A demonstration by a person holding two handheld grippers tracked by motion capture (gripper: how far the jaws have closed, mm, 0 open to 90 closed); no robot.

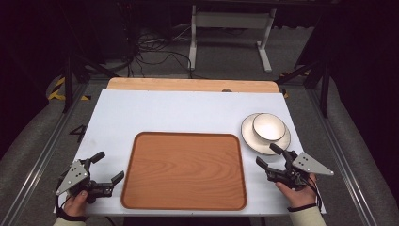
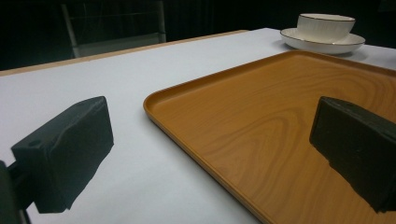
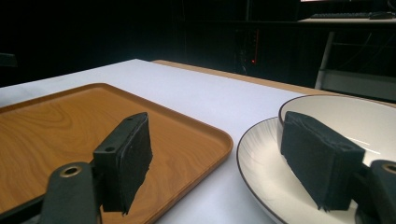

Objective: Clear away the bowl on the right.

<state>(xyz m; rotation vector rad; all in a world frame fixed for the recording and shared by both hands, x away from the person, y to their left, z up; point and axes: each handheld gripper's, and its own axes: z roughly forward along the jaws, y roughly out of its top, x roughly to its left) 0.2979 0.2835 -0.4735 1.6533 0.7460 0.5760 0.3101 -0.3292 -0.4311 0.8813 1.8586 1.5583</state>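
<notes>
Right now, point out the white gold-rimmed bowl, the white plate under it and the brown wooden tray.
white gold-rimmed bowl [image 1: 269,126], high view, inner bottom.
white plate [image 1: 249,137], high view, bare left rim.
brown wooden tray [image 1: 184,171], high view, bare floor.

Black fingers [image 3: 126,163], grey triangular plates, cream sleeves [image 1: 306,217].

White sheet [image 1: 188,113] covers most of tabletop; bare wood strip [image 1: 188,85] shows along far edge w/ small dark hole near its right end. Beyond table: black cables [image 1: 150,49] tangled on grey floor [image 1: 226,61], white metal frame [image 1: 230,21] standing upright, yellow/blk tape [image 1: 59,89] at left. Alu rail [image 1: 42,146] runs along left side.
</notes>
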